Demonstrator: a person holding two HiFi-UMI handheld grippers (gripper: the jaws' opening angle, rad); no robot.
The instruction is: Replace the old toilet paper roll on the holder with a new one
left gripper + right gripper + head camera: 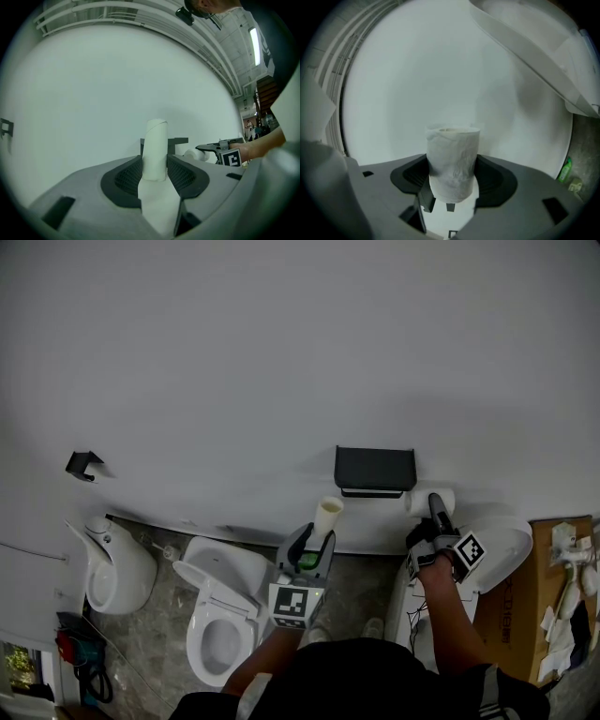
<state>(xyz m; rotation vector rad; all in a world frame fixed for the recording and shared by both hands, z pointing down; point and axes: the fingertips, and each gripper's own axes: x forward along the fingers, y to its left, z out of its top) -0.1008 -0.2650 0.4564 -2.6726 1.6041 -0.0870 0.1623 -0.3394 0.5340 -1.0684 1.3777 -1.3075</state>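
A black paper holder point(375, 470) hangs on the white wall, and no roll shows on it. Just below and left of it, my left gripper point(317, 538) is shut on a bare, pale cardboard tube point(328, 517) that stands upright between the jaws. The left gripper view shows the tube point(154, 150) pinched by both pads, with the holder point(180, 140) behind it. My right gripper point(433, 507) is to the right of the holder, shut on a full white toilet paper roll point(429, 501). The roll point(452, 164) fills the jaws in the right gripper view.
Below stand a white toilet point(220, 615), a second white fixture point(117, 568) at left and another white toilet point(502, 554) at right. A small black hook point(82, 465) is on the wall. A cardboard box point(544, 606) with bits on it sits far right.
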